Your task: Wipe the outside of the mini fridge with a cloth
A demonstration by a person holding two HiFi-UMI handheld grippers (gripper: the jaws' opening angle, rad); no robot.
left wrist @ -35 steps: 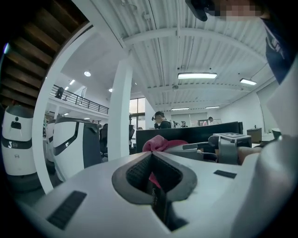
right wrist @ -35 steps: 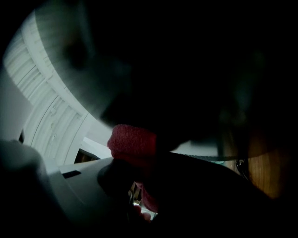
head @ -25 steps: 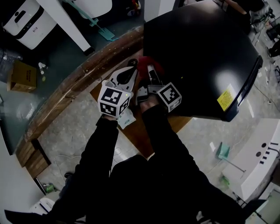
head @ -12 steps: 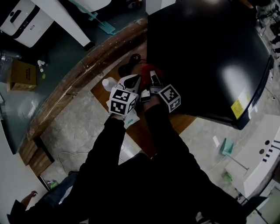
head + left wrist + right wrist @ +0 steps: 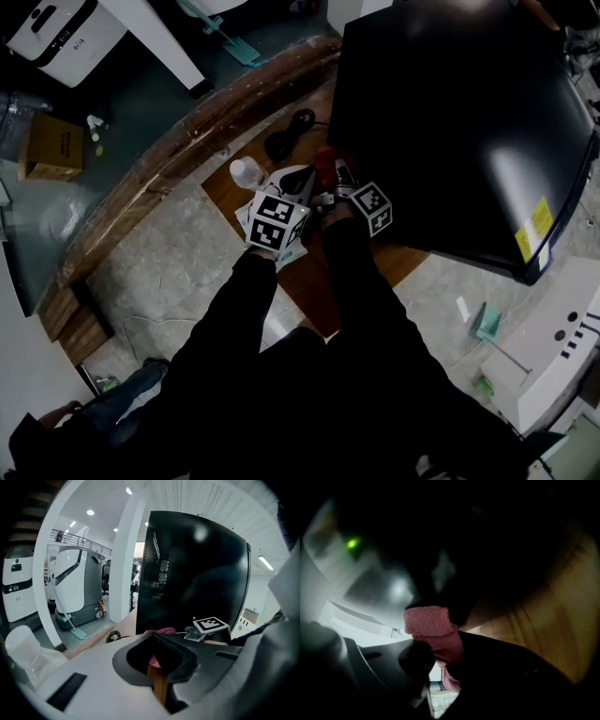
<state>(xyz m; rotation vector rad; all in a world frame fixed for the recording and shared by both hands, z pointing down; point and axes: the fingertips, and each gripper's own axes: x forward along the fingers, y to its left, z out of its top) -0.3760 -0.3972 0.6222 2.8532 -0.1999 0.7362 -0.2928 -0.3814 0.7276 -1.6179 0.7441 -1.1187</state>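
The black mini fridge [image 5: 469, 112] stands on a wooden board [image 5: 309, 277] and fills the upper right of the head view. My right gripper [image 5: 336, 171] is shut on a pink-red cloth [image 5: 323, 159] held against the fridge's lower left side. In the right gripper view the cloth [image 5: 433, 625] sticks out between the jaws, pressed to the dark fridge wall [image 5: 487, 541]. My left gripper [image 5: 298, 176] hovers just left of it, jaws together and holding nothing. From the left gripper [image 5: 157, 667] I see the fridge [image 5: 197, 573] and the cloth [image 5: 161, 631] straight ahead.
A white plastic bottle [image 5: 246, 172] stands on the board beside the left gripper, and a coiled black cable [image 5: 289, 133] lies behind it. A long wooden beam [image 5: 169, 159] edges the stone floor. A cardboard box [image 5: 49, 148] and white machines [image 5: 56, 33] sit farther left.
Both grippers have moved together up and right along the fridge's side, the cloth still held. The white bottle has come into sight beside the left gripper.
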